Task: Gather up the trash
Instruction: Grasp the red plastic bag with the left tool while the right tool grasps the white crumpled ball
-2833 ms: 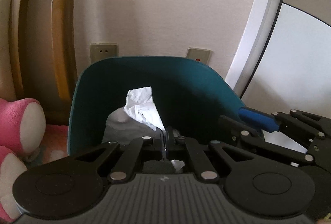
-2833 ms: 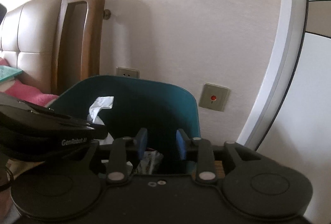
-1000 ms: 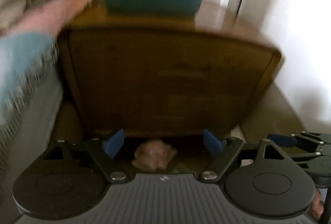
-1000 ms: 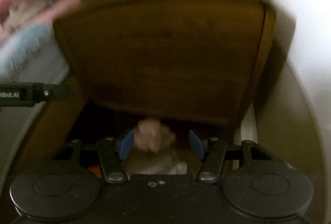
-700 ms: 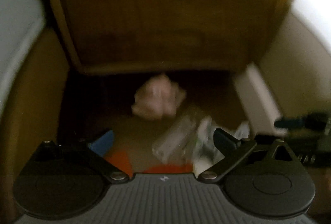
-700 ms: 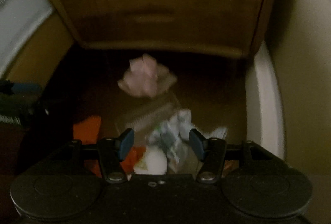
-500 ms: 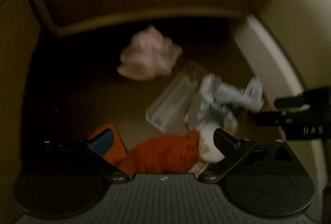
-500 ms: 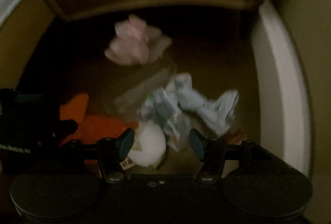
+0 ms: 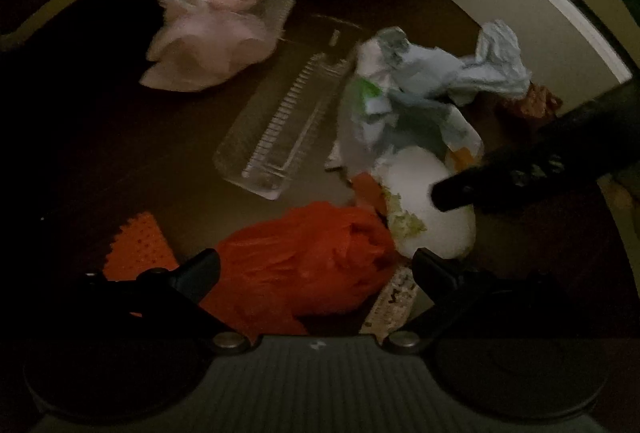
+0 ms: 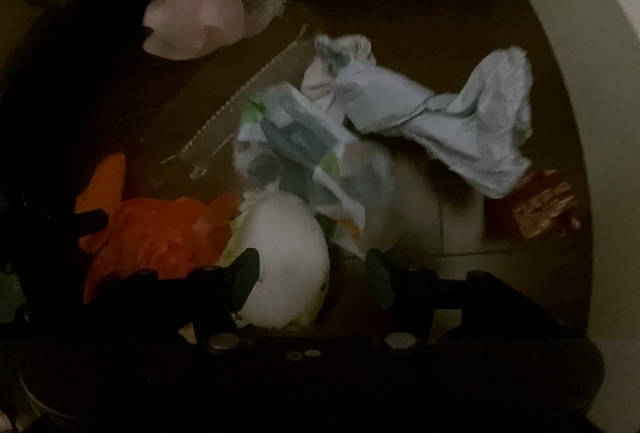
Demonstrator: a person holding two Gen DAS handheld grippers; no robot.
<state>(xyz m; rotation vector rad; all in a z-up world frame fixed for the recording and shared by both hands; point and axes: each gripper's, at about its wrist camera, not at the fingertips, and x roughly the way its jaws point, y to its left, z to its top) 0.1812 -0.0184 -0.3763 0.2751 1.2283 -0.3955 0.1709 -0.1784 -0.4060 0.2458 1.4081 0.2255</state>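
Litter lies scattered on the dark floor: a crumpled orange plastic bag (image 9: 304,261), a white rounded cup-like piece (image 10: 286,261), a crumpled pale-blue tissue (image 10: 460,113), a clear ridged plastic wrapper (image 9: 280,133) and a pink tissue wad (image 9: 204,41). The left hand-held gripper (image 9: 316,265) hangs released, fingers straddling the orange bag, apparently lined up for pickup. The right hand-held gripper (image 10: 312,273), likewise spread, brackets the white piece without clamping it.

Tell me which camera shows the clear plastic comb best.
The left wrist view: the clear plastic comb lies in full outline, teeth visible. The right wrist view shows only a faint line of teeth, its body lost in the dark floor.
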